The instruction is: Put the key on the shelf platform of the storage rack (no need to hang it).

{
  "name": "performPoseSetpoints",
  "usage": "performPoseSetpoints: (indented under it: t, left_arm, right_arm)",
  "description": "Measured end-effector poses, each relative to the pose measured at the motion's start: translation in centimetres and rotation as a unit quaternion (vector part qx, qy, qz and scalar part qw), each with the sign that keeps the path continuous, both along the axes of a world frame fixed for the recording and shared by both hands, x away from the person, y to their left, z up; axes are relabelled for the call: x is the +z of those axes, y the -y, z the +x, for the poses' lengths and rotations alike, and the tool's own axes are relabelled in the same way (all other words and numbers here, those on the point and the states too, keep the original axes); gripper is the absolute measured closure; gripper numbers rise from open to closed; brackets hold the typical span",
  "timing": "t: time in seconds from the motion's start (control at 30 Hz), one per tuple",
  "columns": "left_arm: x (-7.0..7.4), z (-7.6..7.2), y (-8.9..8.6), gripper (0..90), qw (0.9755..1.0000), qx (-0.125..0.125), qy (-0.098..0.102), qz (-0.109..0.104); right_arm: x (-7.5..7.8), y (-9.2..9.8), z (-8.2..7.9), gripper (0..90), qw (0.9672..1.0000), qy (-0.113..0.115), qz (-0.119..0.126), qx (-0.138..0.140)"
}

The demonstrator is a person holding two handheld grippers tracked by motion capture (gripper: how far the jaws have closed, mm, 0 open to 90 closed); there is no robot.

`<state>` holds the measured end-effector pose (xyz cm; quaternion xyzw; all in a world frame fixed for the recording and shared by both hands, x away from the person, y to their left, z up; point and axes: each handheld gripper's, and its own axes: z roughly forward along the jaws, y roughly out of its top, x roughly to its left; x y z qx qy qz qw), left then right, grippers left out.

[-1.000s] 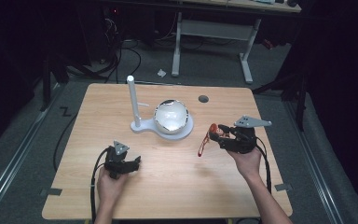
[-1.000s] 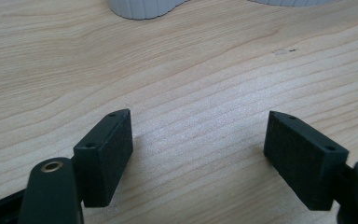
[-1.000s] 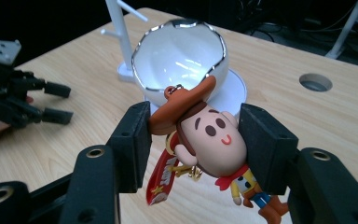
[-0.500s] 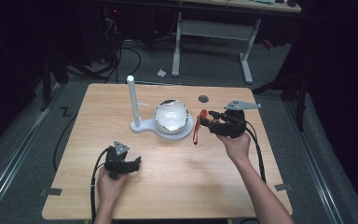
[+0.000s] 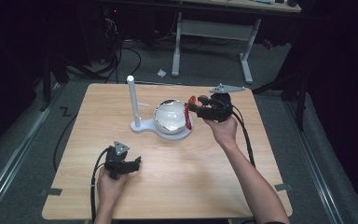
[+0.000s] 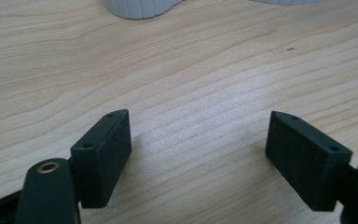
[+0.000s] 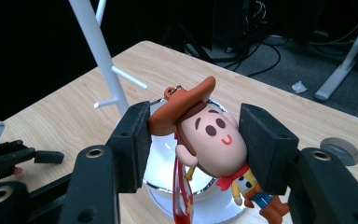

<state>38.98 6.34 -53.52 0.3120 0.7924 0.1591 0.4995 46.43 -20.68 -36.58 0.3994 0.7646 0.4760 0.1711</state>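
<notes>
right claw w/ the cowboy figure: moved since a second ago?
Yes. The right claw, shut on the cowboy figure, has moved up and left in the high view, from beside the white stand's base to over the bowl.

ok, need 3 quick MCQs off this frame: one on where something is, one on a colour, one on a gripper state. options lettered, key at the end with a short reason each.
1. Where is the cowboy figure?
A. lying on the table by the left gripper
B. between the right gripper's jaws, above the bowl
C. hanging on the white stand

2. What colour is the strap that hangs from the figure?
A. red
B. green
C. white

3. How does the left gripper stand?
A. shut on the figure
B. shut on the stand
C. open, nothing between its jaws

Key:
1 B: in the right gripper view the right gripper clamps the figure's hat and head over the bowl.
2 A: the strap dangles red below the head.
3 C: in the left gripper view the left gripper has its pads wide apart over bare table; the white stand is far off.
</notes>
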Motion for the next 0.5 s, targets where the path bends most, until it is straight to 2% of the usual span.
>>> performPoseSetpoints:
  t: [0.1, 0.3, 0.5]
  left_arm:
    - [0.0, 0.0, 0.0, 22.6, 1.0000, -0.002, 0.000, 0.001]
    - [0.0, 0.0, 0.0, 22.7, 1.0000, -0.002, 0.000, 0.001]
    - [0.0, 0.0, 0.0, 22.6, 1.0000, -0.001, 0.000, -0.001]
  right_arm:
    - [0.4, -0.7, 0.7, 45.8, 0.9998, -0.001, -0.014, -0.014]
    - [0.6, -1.6, 1.8, 45.8, 0.9994, -0.003, -0.017, -0.031]
    - [-0.4, -2.6, 3.2, 45.7, 0.9994, -0.017, -0.008, -0.030]
